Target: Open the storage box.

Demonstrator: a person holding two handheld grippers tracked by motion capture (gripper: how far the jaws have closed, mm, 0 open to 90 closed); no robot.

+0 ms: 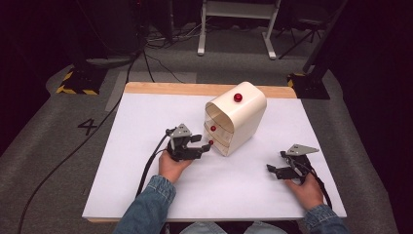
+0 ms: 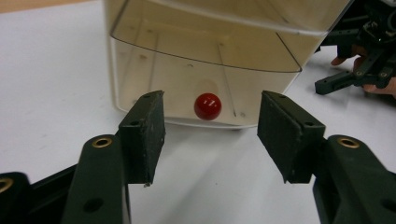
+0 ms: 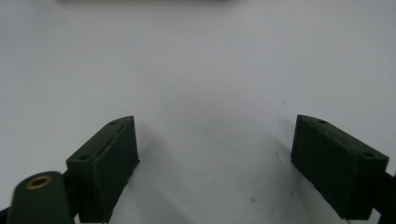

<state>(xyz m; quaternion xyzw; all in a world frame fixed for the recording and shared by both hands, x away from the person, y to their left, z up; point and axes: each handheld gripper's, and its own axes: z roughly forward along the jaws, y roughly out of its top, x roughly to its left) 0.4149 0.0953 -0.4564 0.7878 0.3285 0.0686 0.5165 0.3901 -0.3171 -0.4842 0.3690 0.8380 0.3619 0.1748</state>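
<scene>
Work in hand looks like opening the bottom drawer [image 1: 220, 141] of the small cream drawer unit [image 1: 237, 117], which stands near the middle of the table [image 1: 146, 195], a bit toward the far edge & turned at an angle. Judging from how things lie: approach is about done, grasp not yet made.

Left gripper [image 1: 203, 149] is lined up w/ the lowest red knob [image 2: 207, 106]. In the left gripper view the knob sits centred betw. the two pads [image 2: 144, 135], but further off than the pad tips, so nothing is pinched. Jaws wide apart, much wider than the knob, touching nothing. In the high view the tips sit just beside the knob [image 1: 211, 142] at the unit's front lower corner; can't tell if there's any contact there.

Drawer status: bottom drawer looks to stick out slightly past the unit's face in the high view, or it's just the perspective, can't say for sure. The middle knob [image 1: 213, 128] and the top knob [image 1: 237, 97] are untouched. Drawer walls are clear, and it looks empty inside as far as visible.

Left to do, as I read it: ease fwd, close on the knob, pull the drawer out.

Right gripper [image 1: 276, 170] rests near the table's right edge, toward the near side, well apart from the unit. Jaws spread wide over bare white tabletop [image 3: 201, 70], holding nothing.
</scene>
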